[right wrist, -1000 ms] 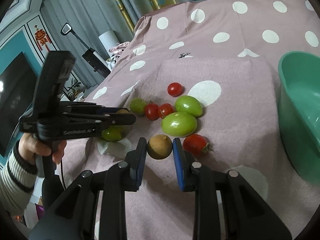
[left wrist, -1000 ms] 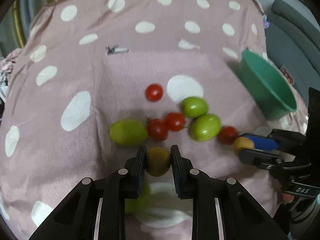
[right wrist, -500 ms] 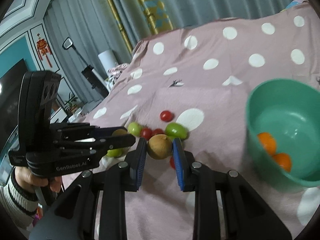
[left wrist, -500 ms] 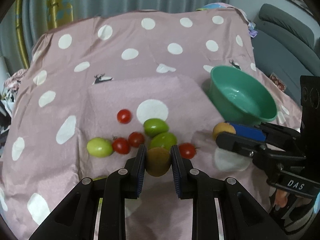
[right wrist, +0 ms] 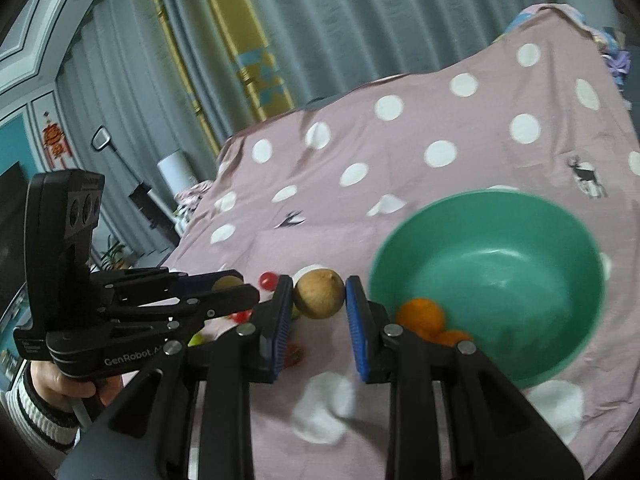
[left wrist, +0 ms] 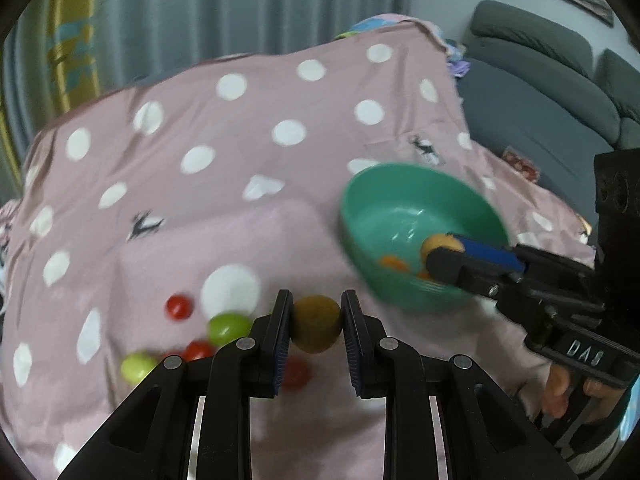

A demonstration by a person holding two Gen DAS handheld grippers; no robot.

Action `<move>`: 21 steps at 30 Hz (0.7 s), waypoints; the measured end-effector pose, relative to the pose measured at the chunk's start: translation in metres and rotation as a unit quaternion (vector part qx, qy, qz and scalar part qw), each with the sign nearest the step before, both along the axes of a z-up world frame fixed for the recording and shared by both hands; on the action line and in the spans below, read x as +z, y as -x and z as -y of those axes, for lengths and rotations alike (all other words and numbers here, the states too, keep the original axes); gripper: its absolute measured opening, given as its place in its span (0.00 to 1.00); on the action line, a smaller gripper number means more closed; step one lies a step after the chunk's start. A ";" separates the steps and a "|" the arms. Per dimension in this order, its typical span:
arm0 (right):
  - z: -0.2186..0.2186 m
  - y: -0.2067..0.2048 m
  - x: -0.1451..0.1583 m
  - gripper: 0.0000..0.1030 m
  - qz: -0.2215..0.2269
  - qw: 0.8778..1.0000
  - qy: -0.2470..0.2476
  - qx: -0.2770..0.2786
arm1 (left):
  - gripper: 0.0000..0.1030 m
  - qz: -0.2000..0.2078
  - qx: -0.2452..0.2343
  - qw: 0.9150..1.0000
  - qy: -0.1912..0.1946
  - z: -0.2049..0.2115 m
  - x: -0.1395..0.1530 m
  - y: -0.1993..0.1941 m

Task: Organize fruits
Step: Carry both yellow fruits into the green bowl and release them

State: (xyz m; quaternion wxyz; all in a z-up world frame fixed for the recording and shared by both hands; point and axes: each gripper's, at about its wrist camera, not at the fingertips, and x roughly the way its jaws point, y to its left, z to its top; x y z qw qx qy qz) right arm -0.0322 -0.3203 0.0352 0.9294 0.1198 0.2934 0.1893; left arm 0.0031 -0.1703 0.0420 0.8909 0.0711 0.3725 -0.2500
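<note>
My left gripper (left wrist: 316, 322) is shut on a round brown fruit (left wrist: 316, 328), held above the pink cloth left of the green bowl (left wrist: 376, 204). My right gripper (right wrist: 318, 300) is shut on a second brown fruit (right wrist: 319, 294), just left of the green bowl (right wrist: 520, 240). In the left wrist view the right gripper's (left wrist: 444, 250) fruit (left wrist: 440, 243) hangs over the bowl. Two oranges (right wrist: 422, 314) lie in the bowl. Red tomatoes (left wrist: 179, 307) and green fruits (left wrist: 228, 326) lie on the cloth below the left gripper.
A pink cloth with white dots (left wrist: 240, 152) covers the surface. A grey sofa (left wrist: 532, 92) stands at the right. Curtains (right wrist: 320, 32) hang behind. A hand in a striped sleeve (right wrist: 44, 392) holds the left gripper's handle, and a dark screen (right wrist: 8, 208) is at the far left.
Both grippers rose from the cloth with their brown fruits and swung toward the bowl. The bowl now looms larger and the loose fruits have dropped low in view.
</note>
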 end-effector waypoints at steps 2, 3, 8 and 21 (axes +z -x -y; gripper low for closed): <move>0.009 0.000 0.003 0.27 0.002 1.000 0.005 -0.014 | 0.24 0.006 -0.014 1.000 0.004 0.016 0.004 -0.004; 0.014 -0.001 0.004 0.27 0.003 1.000 0.012 -0.026 | 0.24 0.010 -0.022 1.000 0.007 0.025 0.006 -0.007; 0.037 -0.008 0.005 0.27 -0.007 0.998 0.025 -0.057 | 0.24 0.014 -0.047 0.999 0.008 0.064 0.006 -0.020; 0.077 -0.028 -0.014 0.27 -0.044 0.987 0.080 -0.134 | 0.24 -0.020 -0.071 0.996 -0.047 0.117 -0.026 -0.047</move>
